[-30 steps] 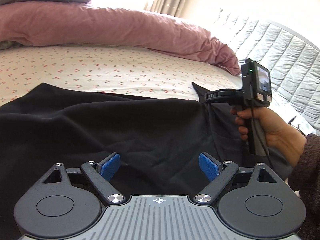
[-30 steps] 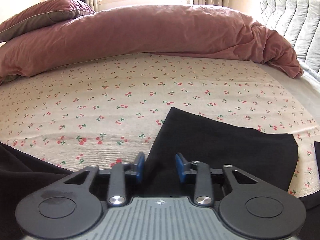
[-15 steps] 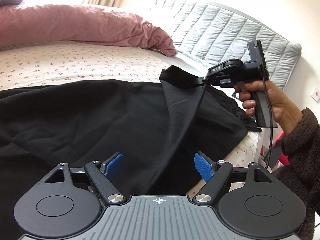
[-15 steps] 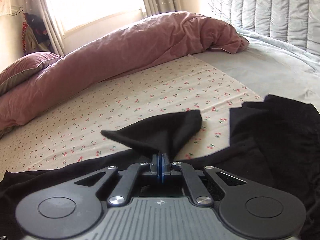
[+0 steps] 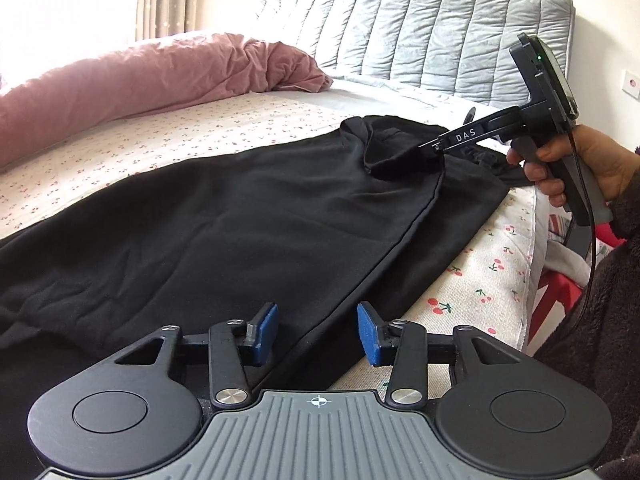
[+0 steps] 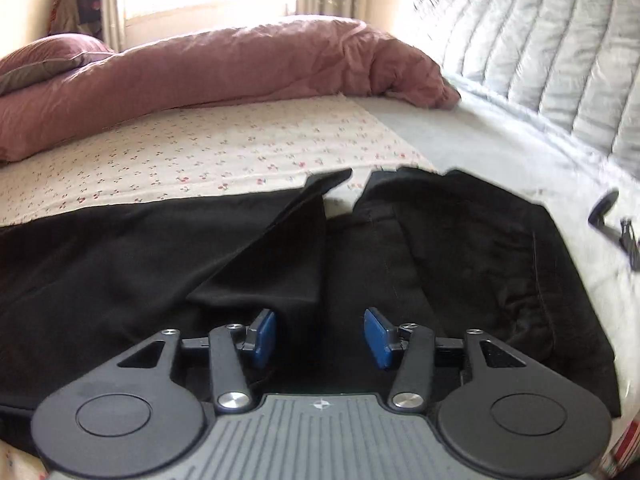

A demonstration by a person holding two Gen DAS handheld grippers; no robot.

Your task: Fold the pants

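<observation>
Black pants (image 5: 240, 216) lie spread on a bed with a cherry-print sheet (image 5: 160, 136). My left gripper (image 5: 318, 334) is open and empty, its blue pads just above the near folded edge of the pants. In the left wrist view my right gripper (image 5: 434, 152) reaches over the far end of the pants, where a fabric corner sits bunched under its tip. In the right wrist view the right gripper (image 6: 320, 338) is open, and a folded flap of the pants (image 6: 280, 256) lies loose just in front of its pads.
A rolled pink duvet (image 6: 200, 80) lies along the far side of the bed. A grey quilted headboard (image 5: 420, 32) stands at the right. The bed edge (image 5: 524, 280) drops off at the right, with red and white items beside it.
The right gripper, shut on a pants corner half a second ago, carried it toward the headboard end and has opened, dropping the flap. The left gripper's view swung right and its jaws narrowed slightly.
</observation>
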